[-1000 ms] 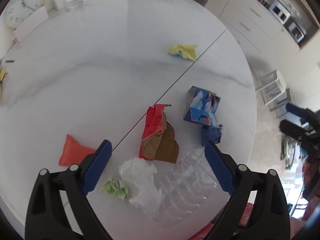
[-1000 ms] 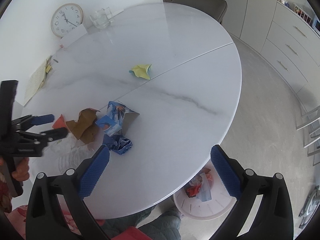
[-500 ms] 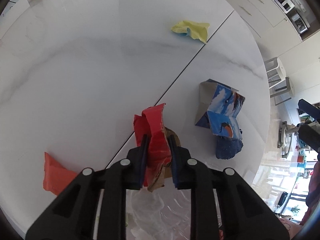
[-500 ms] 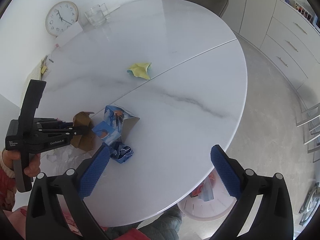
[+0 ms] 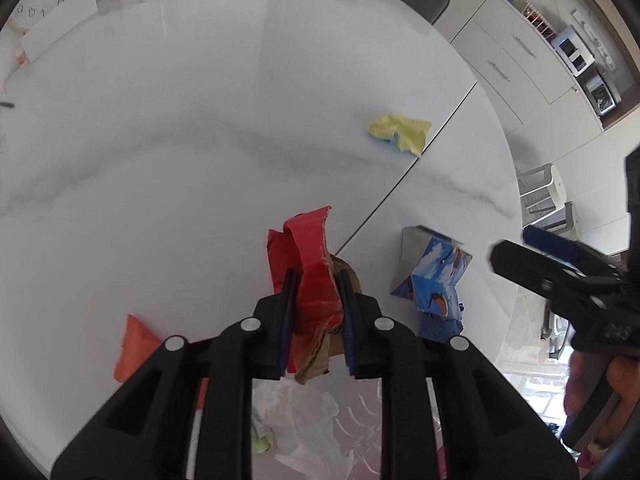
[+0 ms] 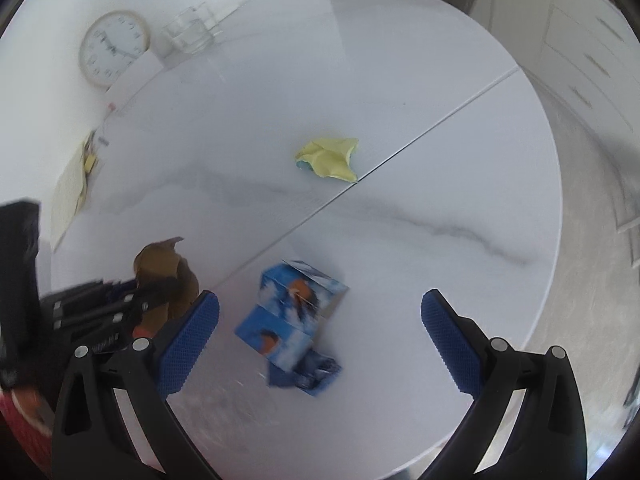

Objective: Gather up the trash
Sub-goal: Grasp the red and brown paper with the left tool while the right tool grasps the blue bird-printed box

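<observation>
My left gripper (image 5: 316, 280) is shut on a red and brown torn cardboard wrapper (image 5: 308, 256) and holds it above the white marble table (image 5: 160, 160). The wrapper's brown side (image 6: 166, 272) shows at the left of the right wrist view. My right gripper (image 6: 320, 316) is open and empty, hovering over a blue printed carton (image 6: 296, 312) with a crumpled blue wrapper (image 6: 308, 376) beside it. The carton also shows in the left wrist view (image 5: 432, 276). A crumpled yellow paper (image 5: 398, 132) (image 6: 330, 156) lies near the table's seam.
An orange scrap (image 5: 134, 344), white tissue (image 5: 304, 432) and clear plastic packaging (image 5: 360, 428) lie near the front edge. A clock (image 6: 112, 50) and glass (image 6: 188, 34) stand at the back. Papers (image 6: 74, 184) lie at the far left. Cabinets (image 5: 520, 60) stand beyond the table.
My left gripper closed on the red and brown wrapper and lifted it slightly. My right gripper moved in over the blue carton, still open.
</observation>
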Action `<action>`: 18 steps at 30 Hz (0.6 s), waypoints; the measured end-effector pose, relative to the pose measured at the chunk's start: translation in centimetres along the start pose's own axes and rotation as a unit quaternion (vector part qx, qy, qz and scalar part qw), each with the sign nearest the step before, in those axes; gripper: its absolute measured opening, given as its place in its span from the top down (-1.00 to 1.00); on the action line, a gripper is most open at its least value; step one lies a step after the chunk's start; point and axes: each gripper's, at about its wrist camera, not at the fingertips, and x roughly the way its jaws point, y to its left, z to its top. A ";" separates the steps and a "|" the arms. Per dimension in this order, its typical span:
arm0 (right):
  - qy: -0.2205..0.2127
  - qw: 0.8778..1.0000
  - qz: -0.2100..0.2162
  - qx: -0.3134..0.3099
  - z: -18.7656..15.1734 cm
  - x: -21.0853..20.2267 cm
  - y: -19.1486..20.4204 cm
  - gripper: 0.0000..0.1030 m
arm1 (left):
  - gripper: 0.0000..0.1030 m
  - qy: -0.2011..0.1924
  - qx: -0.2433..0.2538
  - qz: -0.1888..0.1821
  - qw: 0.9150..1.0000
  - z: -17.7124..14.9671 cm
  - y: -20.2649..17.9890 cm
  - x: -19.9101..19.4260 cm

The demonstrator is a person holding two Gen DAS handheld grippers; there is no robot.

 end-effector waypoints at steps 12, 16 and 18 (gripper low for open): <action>0.020 0.990 -0.071 0.121 -1.7 5.2 2.2 -0.95 | 0.61 0.004 0.051 -0.028 0.998 1.0 2.0 -1.2; 0.008 0.991 -0.091 0.096 -1.4 5.7 2.5 -0.79 | 0.61 0.007 0.062 -0.033 0.998 1.3 2.8 -1.0; 0.014 0.992 -0.088 0.086 -1.4 6.1 2.4 -0.52 | 0.61 0.010 0.060 -0.033 0.998 1.5 3.1 -0.6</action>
